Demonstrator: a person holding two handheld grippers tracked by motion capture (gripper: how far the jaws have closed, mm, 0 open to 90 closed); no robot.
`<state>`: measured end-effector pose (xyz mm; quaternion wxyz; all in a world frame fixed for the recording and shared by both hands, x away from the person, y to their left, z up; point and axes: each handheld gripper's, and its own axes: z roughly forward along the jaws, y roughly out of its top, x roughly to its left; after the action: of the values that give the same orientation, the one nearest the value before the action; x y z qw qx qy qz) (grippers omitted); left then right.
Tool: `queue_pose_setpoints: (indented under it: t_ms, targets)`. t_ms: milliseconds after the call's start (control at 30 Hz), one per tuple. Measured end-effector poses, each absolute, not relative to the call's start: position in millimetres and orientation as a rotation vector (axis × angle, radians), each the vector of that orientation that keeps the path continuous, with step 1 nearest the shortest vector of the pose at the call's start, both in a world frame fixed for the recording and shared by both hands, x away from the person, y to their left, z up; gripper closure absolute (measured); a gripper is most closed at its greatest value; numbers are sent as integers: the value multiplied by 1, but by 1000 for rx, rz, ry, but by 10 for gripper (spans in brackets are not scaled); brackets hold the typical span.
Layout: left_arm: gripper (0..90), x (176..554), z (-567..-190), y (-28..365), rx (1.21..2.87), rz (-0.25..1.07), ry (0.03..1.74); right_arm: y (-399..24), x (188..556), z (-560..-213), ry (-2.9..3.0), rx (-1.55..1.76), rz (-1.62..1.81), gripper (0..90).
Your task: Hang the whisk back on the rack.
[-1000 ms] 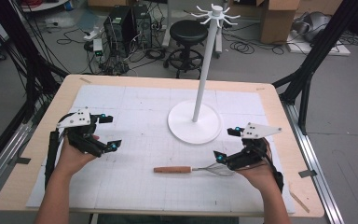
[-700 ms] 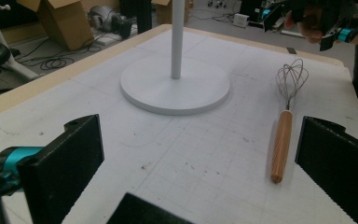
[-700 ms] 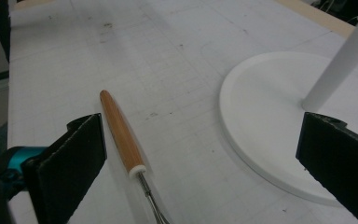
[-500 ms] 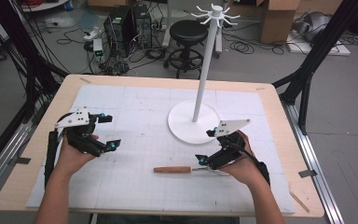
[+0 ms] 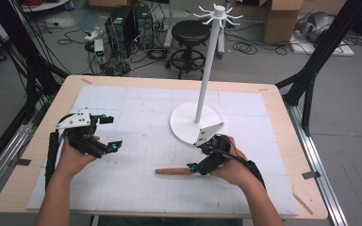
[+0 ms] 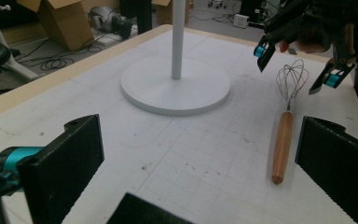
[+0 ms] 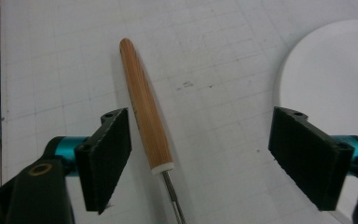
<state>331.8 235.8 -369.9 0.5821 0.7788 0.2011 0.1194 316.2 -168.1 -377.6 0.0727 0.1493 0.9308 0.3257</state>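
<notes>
A whisk with a wooden handle [image 5: 172, 171] lies on the white gridded mat near the front middle, its wire head [image 6: 291, 79] pointing right. My right gripper [image 5: 199, 157] hangs open just over the spot where handle meets wire. In the right gripper view the handle [image 7: 144, 107] lies between the two spread pads, closer to the left pad [image 7: 107, 154], and neither pad touches it. My left gripper [image 5: 113, 132] is open and holds nothing at the mat's left side. In the left gripper view its jaws frame the whisk and the right gripper [image 6: 294, 65].
A white hook stand rises behind the right gripper, with a round base [image 5: 184, 125] and a tall pole [image 5: 207, 70] topped by hooks. The base edge [image 7: 335, 60] is close to the right pad. The wooden table rim [image 5: 283, 141] borders the mat. A stool [image 5: 191, 33] stands beyond the table.
My right gripper has moved left from the mat's right side to a spot over the whisk, staying open. The left gripper and the whisk have stayed put.
</notes>
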Motion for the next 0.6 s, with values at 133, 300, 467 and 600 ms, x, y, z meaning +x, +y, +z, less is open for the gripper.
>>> queue_pose_setpoints:
  t_ms: [133,300,467,600]
  targets:
    - [16,332,-370,235,1824,280,470,-163,317,-383,2841,441,933,277]
    - [16,332,-371,234,1824,277,469,-159,318,-388,2885,434,905,344]
    - [16,332,-371,234,1827,280,471,-154,318,-393,2940,398,857,420]
    - [16,332,-371,234,1828,280,470,-147,316,-397,2965,381,819,447]
